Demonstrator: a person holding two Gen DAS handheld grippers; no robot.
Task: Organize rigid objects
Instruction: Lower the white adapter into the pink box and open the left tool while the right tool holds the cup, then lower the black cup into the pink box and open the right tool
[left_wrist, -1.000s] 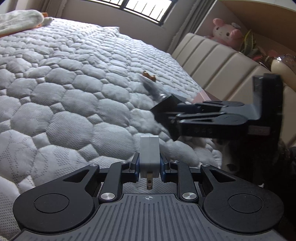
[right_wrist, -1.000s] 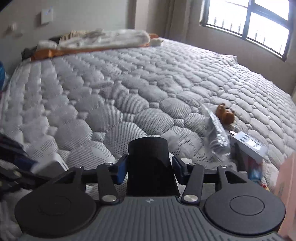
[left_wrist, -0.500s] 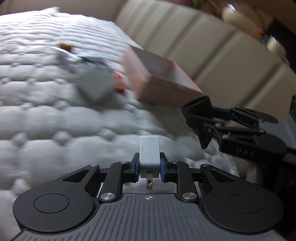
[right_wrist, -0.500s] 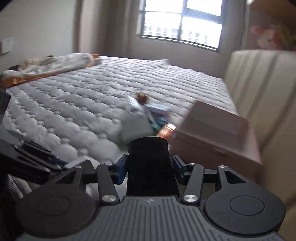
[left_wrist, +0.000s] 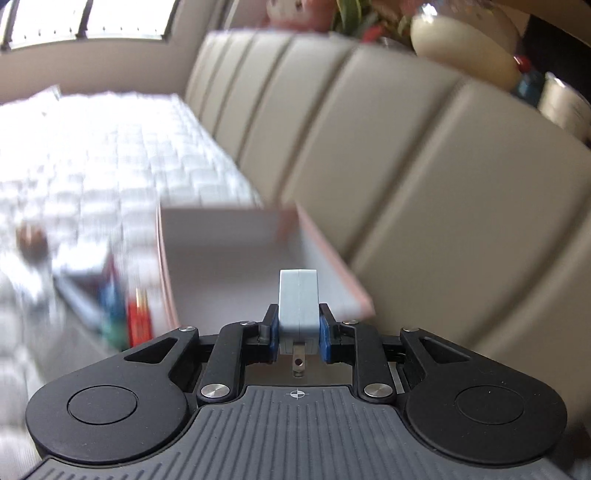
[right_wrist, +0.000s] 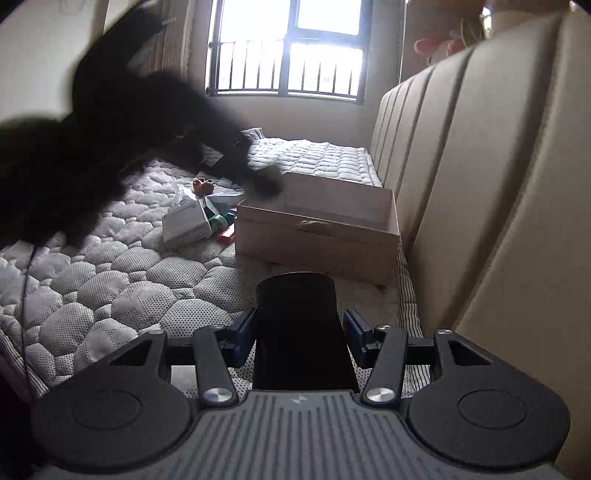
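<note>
1. A pale grey plug adapter (left_wrist: 298, 301) was held upright in the left gripper (left_wrist: 298, 328), clamped on both sides by the blue pads (left_wrist: 273, 334); its metal prong pointed back toward the camera.
2. A black tapered object (right_wrist: 297, 332) was gripped in the right gripper (right_wrist: 298, 332) between its blue pads (right_wrist: 245, 334), and it filled the gap between them.
3. Directly ahead of the left gripper, an open pink-sided box (left_wrist: 229, 240) was seen, with its pale interior lying just beyond the adapter's top.
4. In the right wrist view the same box (right_wrist: 317, 236) lay ahead of the right gripper on the quilted mattress (right_wrist: 147, 288), close against the padded beige headboard (right_wrist: 480, 166) to the right.
5. To the left of the box, a cluster of small items was seen: a white carton (right_wrist: 186, 223), a teal piece (right_wrist: 218, 221), a red item (right_wrist: 226, 233) touching the box's side, and a small brown object (right_wrist: 203, 186) further off.
6. The left gripper appeared in the right wrist view as a dark blurred shape (right_wrist: 264, 181) reaching over the box's far left corner.
7. Furthest away, a barred window (right_wrist: 288, 51) was seen beyond the mattress.
</note>
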